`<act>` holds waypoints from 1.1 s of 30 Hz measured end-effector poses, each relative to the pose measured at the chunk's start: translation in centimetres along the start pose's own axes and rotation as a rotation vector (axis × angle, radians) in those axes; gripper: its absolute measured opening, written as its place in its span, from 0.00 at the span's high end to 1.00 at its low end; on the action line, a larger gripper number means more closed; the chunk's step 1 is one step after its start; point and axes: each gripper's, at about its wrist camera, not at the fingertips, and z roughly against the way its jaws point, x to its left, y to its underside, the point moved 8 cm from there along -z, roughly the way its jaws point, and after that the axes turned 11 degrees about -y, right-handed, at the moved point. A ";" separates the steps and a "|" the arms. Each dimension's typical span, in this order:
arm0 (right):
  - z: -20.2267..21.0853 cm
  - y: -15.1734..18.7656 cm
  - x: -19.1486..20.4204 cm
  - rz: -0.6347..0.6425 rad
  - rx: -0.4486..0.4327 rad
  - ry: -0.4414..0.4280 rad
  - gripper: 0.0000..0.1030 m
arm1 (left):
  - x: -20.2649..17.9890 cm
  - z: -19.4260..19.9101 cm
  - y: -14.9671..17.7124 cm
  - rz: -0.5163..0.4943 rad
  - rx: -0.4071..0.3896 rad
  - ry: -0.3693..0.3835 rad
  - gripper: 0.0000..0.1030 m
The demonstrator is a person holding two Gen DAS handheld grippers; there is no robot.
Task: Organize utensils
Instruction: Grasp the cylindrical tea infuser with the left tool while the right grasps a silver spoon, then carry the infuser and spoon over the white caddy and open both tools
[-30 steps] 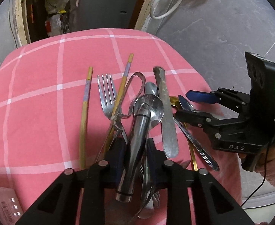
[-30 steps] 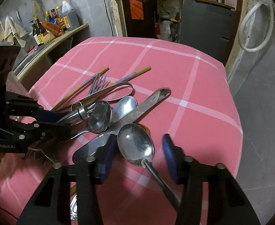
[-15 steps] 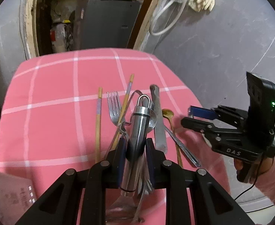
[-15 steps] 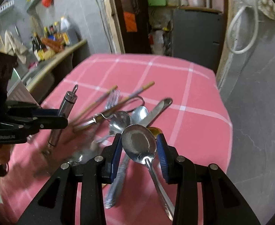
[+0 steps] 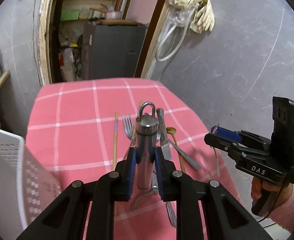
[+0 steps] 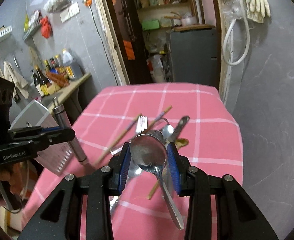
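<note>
My left gripper (image 5: 144,158) is shut on a steel cylindrical utensil handle with a ring at its end (image 5: 147,140) and holds it upright above the pink checked tablecloth (image 5: 76,136). It also shows in the right wrist view (image 6: 68,134). My right gripper (image 6: 149,158) is shut on a steel spoon (image 6: 150,154) by its bowl, lifted above the cloth. On the cloth lie a fork (image 5: 127,127), chopsticks (image 5: 115,140), a knife (image 5: 164,132), a gold spoon (image 5: 172,131) and more spoons.
A white perforated basket (image 5: 12,172) stands at the left, beside the table; it also shows in the right wrist view (image 6: 46,140). A counter with bottles (image 6: 52,74) is at the left. A grey wall with a hose and gloves (image 5: 187,26) lies behind.
Both grippers have risen off the pile. The left lifted the steel handle upright. The right closed on the spoon's bowl and lifted it.
</note>
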 end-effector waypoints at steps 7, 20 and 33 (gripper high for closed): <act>2.6 -4.0 4.4 -0.007 -0.122 -0.057 0.68 | 1.6 4.9 -2.3 -0.004 -0.098 -0.008 0.83; 0.2 -13.0 16.8 -0.058 -0.347 -0.397 0.68 | 10.3 17.4 -6.3 0.038 -0.252 -0.150 0.83; -9.4 -10.8 25.2 -0.104 -0.317 -0.584 0.68 | 14.9 17.4 -3.3 0.054 -0.214 -0.200 0.83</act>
